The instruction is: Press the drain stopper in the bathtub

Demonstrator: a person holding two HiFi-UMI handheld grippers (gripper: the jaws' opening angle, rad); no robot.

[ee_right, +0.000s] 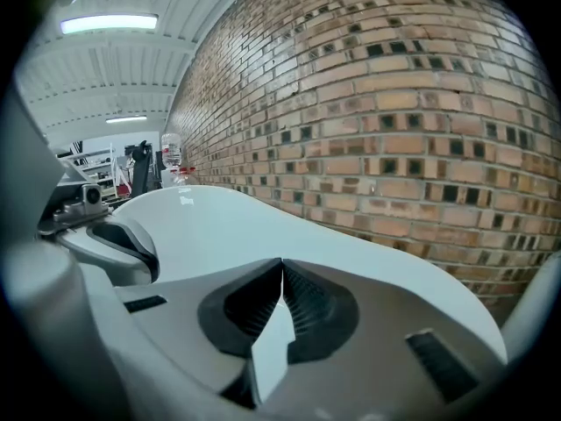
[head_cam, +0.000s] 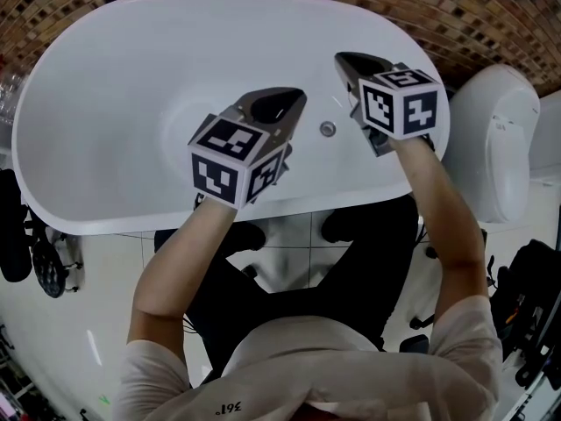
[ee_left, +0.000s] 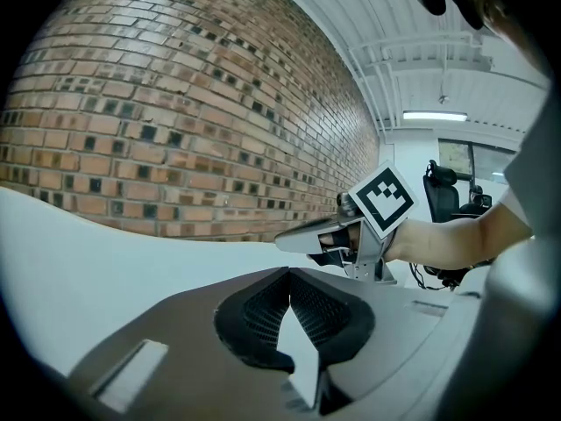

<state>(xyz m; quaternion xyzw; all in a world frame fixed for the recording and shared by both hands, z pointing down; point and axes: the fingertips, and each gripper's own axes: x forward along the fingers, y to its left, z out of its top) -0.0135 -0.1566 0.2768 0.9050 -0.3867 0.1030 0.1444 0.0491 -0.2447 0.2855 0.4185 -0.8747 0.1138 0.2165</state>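
Flanking the drain stopper (head_cam: 328, 129) in the bathtub (head_cam: 105, 86), our left claw (head_cam: 277, 105) and right claw (head_cam: 357, 63) are closed on nothing; it looks like rigid metal, so we'd press dead-centre.

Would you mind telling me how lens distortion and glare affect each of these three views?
Head view: fisheye curves the bathtub rim; its white basin is washed out, though the drain stopper shows clearly. Left gripper view: brick wall bulges, corners black. Right gripper view: same bulge, ceiling light blooms.

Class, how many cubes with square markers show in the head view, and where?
2. One cube rides the left claw by the bathtub rim; the other rides the right claw, right of the drain stopper.
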